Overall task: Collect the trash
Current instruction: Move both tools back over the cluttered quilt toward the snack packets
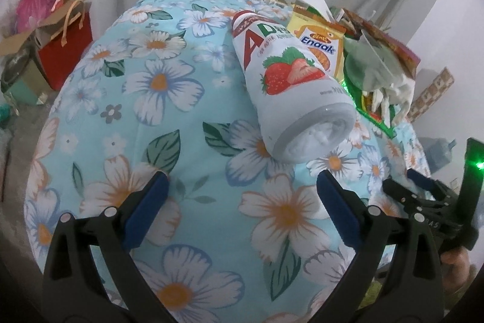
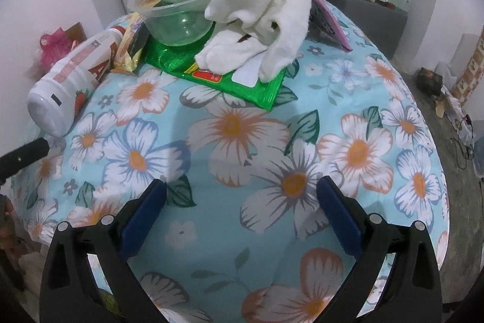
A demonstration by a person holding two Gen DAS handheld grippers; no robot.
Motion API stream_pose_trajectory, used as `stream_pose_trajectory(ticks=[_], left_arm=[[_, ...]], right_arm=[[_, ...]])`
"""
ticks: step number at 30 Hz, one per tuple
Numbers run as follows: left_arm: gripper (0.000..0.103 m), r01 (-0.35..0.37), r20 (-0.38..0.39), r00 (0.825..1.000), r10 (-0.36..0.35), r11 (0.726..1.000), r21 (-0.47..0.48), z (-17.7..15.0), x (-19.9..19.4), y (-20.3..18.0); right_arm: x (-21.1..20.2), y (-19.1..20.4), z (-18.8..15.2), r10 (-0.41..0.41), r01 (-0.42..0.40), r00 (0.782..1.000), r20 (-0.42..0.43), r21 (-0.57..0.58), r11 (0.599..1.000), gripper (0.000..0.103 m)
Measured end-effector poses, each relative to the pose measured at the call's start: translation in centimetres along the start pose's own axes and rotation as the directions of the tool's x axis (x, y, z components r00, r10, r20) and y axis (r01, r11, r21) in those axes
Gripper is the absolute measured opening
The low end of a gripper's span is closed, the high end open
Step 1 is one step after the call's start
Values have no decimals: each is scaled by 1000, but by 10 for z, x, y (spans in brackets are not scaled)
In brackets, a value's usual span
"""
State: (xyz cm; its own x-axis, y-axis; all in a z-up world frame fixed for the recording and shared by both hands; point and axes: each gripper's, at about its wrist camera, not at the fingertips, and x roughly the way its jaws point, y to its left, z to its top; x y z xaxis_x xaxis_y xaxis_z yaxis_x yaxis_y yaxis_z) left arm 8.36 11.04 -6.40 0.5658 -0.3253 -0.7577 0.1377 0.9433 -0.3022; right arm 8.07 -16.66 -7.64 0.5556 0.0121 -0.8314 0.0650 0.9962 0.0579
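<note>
The strawberry bottle [image 1: 287, 74] lies on its side at one o'clock from the left gripper [image 1: 242, 180], base toward it, long axis toward eleven; both grippers gape empty (right gripper [image 2: 242, 183] farther; left nearer).

white strawberry-print bottle [image 1: 290, 80], blue floral cloth [image 1: 181, 141]

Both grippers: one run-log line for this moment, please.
left gripper: open, empty | right gripper: open, empty | strawberry bottle: lying on floral cloth, ahead of left gripper, ungrasped
</note>
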Motion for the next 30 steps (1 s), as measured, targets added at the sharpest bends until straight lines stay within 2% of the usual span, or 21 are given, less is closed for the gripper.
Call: stream_pose_trajectory(ticks=[9, 12, 15, 18, 22, 30], left_arm=[[94, 33, 23, 999, -33, 999, 2, -3, -3, 2], [94, 8, 31, 999, -8, 1000, 12, -4, -9, 1], [94, -11, 81, 997, 9, 1000, 26, -2, -22, 0], [94, -7, 152, 988, -1, 999, 51, 4, -41, -5], [94, 8, 246, 969, -39, 992, 123, 17, -65, -21], [94, 49, 284, 952, -112, 974, 221, 44, -73, -52]], right_arm=[[-8, -20, 1, 86, -86, 996, -10, 45, 995, 97], [-15, -28, 3, 122, -122, 993, 0, 90, 989, 97], [-25, -40, 6, 153, -156, 988, 33, 145, 977, 97], [-36, -47, 10, 160, -168, 985, 60, 166, 972, 97], [-50, -55, 23, 180, -198, 978, 109, 184, 963, 97], [-78, -60, 52, 230, -267, 951, 205, 176, 948, 97]])
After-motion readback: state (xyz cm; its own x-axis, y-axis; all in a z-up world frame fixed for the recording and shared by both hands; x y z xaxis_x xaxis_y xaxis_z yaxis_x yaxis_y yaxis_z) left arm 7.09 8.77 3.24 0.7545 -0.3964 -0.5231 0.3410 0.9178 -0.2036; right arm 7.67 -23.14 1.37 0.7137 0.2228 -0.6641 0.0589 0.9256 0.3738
